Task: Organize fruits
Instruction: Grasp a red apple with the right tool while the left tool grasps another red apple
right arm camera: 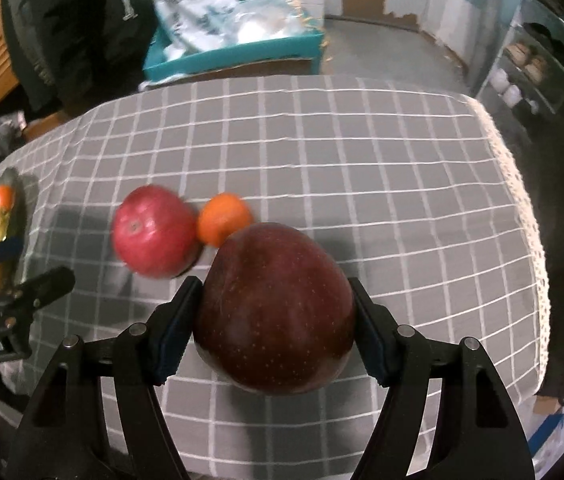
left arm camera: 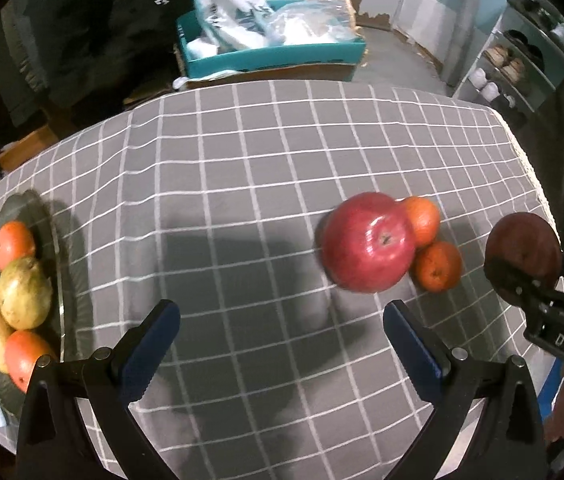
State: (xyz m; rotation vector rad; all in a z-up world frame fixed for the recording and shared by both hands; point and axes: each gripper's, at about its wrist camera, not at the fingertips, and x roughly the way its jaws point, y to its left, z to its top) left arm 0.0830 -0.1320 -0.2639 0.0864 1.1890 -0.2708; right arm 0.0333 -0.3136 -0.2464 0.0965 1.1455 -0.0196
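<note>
The right gripper (right arm camera: 276, 312) clamps a round, speckled dark apple (right arm camera: 278, 312) above the checked cloth (right arm camera: 361, 152); the left gripper (left arm camera: 282, 344) gapes wide, empty.

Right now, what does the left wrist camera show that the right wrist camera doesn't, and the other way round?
Only the left wrist view shows a second small orange behind the bright red apple, and the plate's pears and oranges clearly. Only the right wrist view shows close up how the right gripper's pads clamp the dark red apple. Both show the bright red apple, one orange and the checked tablecloth.
</note>
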